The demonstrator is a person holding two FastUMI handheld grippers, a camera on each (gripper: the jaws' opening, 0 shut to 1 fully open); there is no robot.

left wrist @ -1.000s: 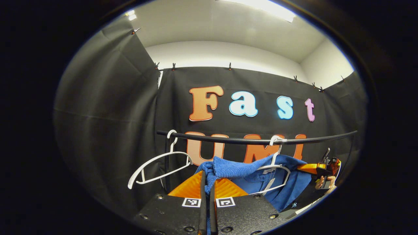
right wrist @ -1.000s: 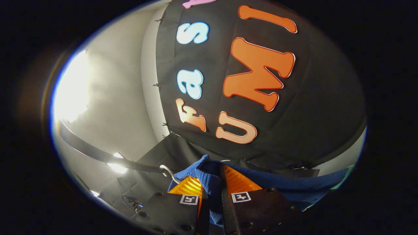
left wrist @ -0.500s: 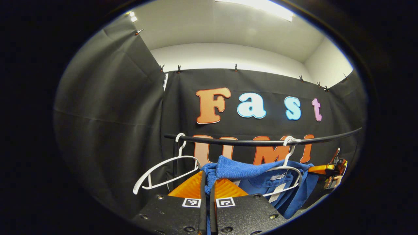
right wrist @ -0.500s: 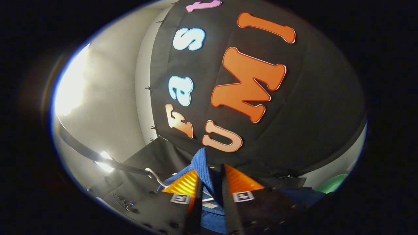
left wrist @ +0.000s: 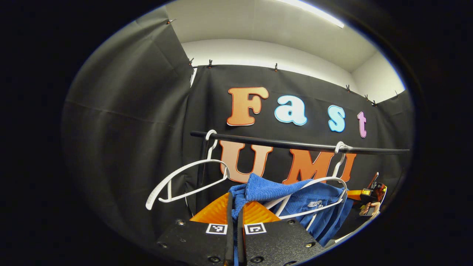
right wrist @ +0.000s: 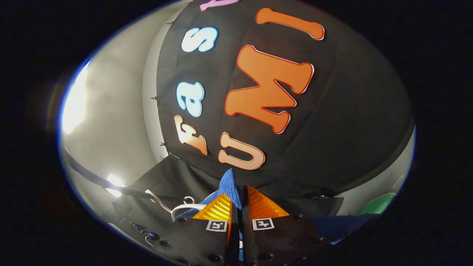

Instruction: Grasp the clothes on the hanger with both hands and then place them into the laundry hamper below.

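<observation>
- Left gripper view: left gripper [left wrist: 233,212] at 6 o'clock, jaws closed on a bunched fold of the blue garment [left wrist: 275,190], which rises between them and spreads toward 3 o'clock.
- Garment partly draped on a white hanger [left wrist: 314,192], hooked on the black rail [left wrist: 295,145]; an empty hanger [left wrist: 184,181] sits toward 9 o'clock.
- Right gripper [left wrist: 371,192] near 3 o'clock, a hand [left wrist: 367,210] beneath it.
- Right gripper view: right gripper [right wrist: 236,210] with jaws pinched on a blue fold [right wrist: 229,186] poking up at 12 o'clock from them.
- Black cloth wall behind, white ceiling above.
</observation>
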